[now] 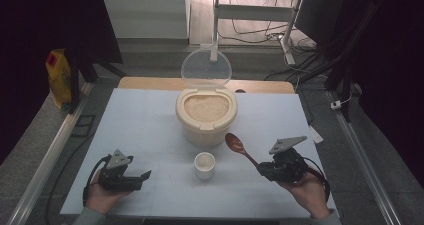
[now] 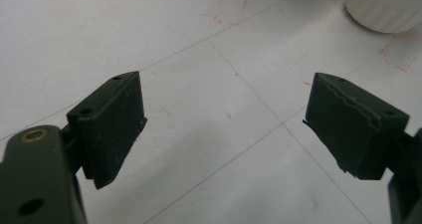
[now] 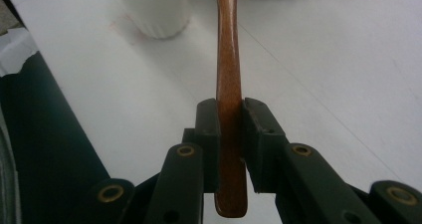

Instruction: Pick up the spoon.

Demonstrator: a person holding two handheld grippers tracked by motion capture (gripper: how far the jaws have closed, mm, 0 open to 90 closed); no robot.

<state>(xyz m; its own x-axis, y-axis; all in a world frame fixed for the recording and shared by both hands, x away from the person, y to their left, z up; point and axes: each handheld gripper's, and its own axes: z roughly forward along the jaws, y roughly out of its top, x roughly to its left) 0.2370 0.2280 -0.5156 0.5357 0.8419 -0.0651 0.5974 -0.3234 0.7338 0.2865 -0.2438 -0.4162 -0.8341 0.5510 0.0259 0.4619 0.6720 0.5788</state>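
The person's right hand [image 1: 306,187] was held at the near right of the table, palm under the right gripper [image 1: 262,169], which pointed inward and slightly up. Its jaws were pinched tight on the handle of a wooden spoon [image 1: 240,148], whose bowl hung in the air just right of the rice container [image 1: 206,116] and above the small white cup [image 1: 204,165]. The left hand [image 1: 100,197] rested low at the near left, its left gripper [image 1: 145,177] lying level and aimed toward the cup, jaws spread wide with nothing between them.

The right gripper view made the grip plain: both pads pressed flat on the spoon's [image 3: 229,84] lower handle, its end jutting out behind them, the cup [image 3: 154,10] off to the upper left. The left gripper view gave faint pencil lines and red marks on the sheet and the ribbed foot of the cup [image 2: 385,10].

The table [image 1: 140,130] wore a pale covering. The container's clear lid [image 1: 206,67] stood open over rice. A yellow bag [image 1: 59,77] sat on the floor to the left, cables behind.
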